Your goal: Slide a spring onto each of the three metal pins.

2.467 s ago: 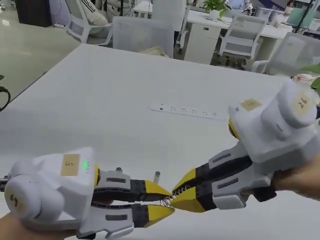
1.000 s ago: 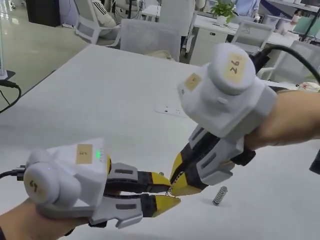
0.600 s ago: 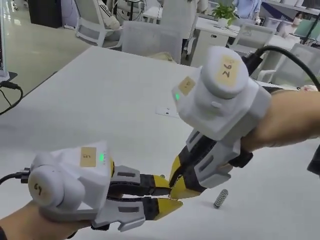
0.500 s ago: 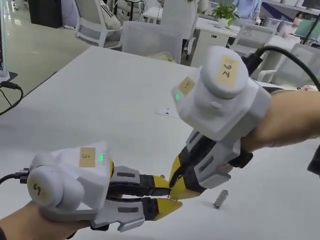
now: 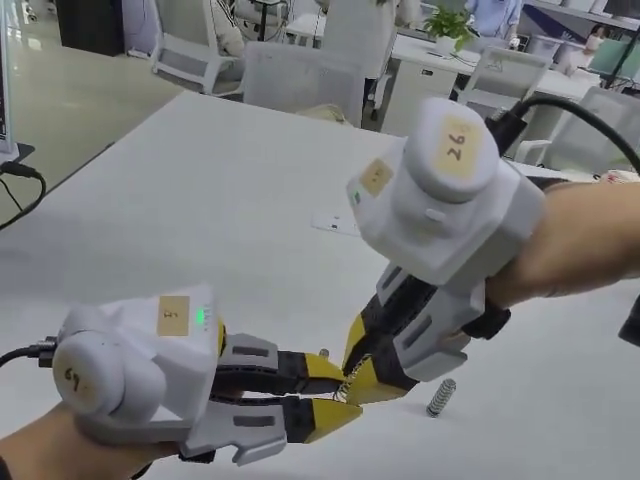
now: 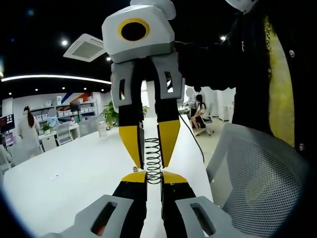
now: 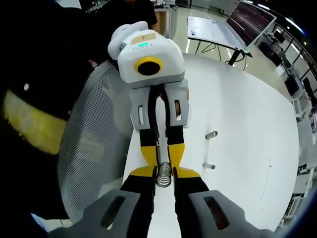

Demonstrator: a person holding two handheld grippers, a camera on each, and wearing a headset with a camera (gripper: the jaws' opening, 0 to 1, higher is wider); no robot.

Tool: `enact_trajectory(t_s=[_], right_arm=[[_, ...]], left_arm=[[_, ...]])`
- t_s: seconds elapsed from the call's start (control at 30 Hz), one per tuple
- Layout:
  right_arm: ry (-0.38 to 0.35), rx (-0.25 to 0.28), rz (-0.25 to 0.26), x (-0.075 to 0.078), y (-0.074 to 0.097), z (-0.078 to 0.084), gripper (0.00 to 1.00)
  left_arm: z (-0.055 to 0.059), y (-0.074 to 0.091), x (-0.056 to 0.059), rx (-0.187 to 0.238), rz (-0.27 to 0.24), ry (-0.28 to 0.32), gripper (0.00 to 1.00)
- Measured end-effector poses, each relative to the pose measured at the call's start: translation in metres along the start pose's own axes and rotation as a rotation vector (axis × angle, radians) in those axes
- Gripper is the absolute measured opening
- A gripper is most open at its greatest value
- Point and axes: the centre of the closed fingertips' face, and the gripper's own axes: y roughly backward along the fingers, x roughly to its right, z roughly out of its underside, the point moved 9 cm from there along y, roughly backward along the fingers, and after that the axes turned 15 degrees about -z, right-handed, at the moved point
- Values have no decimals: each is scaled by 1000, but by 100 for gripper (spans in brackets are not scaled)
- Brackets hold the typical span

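Left gripper (image 6: 153, 178): jaws drawn almost together. In the right gripper view a thin rod, most likely a pin (image 7: 158, 145), shows nipped between their tips.
Right gripper (image 7: 163, 173): jaws pinching the spring (image 6: 153, 157) across its coils, one yellow tip on each side.
Spring: between the two sets of tips, just ahead of the left jaws, its near end at or touching them.
Axis: runs straight out along the left jaws. It is seen end-on from the right gripper, so it lies roughly in line with both, the grippers tip to tip.
Coming move: probably the right gripper pushes the spring along that axis toward the left jaws, over the pin. Bore and pin must stay in line. Whether the pin has entered the bore, I cannot tell.
Spare spring (image 5: 440, 397): lying on the table (image 5: 200, 220), beside the right jaws, apart from them.
Far pin (image 7: 211, 134): on the table, off to one side of the left jaws, well apart.
Near pin (image 7: 208, 166): same side, closer to the tips. Both look bare.
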Motion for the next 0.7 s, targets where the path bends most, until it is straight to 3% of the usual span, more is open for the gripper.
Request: enact_trajectory(t_s=[0.4, 0.7], right_arm=[[-8, 25, 7, 0, 2, 2, 9], [0, 8, 10, 3, 2, -1, 8]], left_arm=[[1, 0, -1, 0, -7, 18, 2], [1, -1, -2, 0, -13, 21, 2]])
